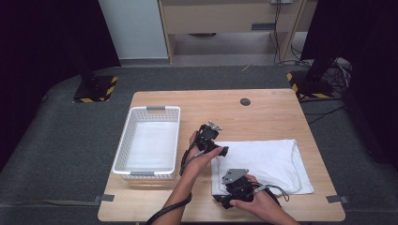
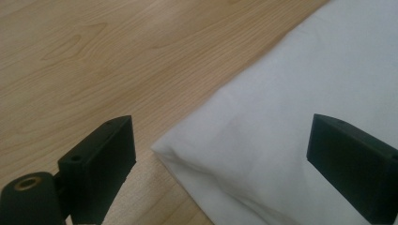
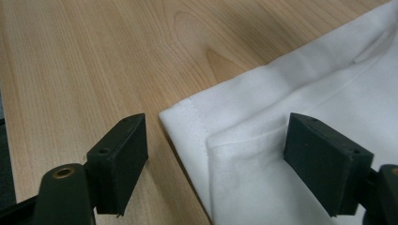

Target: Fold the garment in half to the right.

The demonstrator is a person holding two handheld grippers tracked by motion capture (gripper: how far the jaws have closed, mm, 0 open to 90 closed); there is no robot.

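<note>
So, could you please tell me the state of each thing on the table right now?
white cloth: folded, flat on the table.
basket: upright, nothing in it.
left gripper: jaws open, astride one cloth corner.
right gripper: jaws open, astride another corner.

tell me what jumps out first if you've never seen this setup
A folded white cloth lies on the right half of the wooden table, and both hands work at its left edge. The left tongs stand open at its far left corner, the right tongs open at its near left corner, neither pinching yet. An empty white basket sits to the left.
</note>
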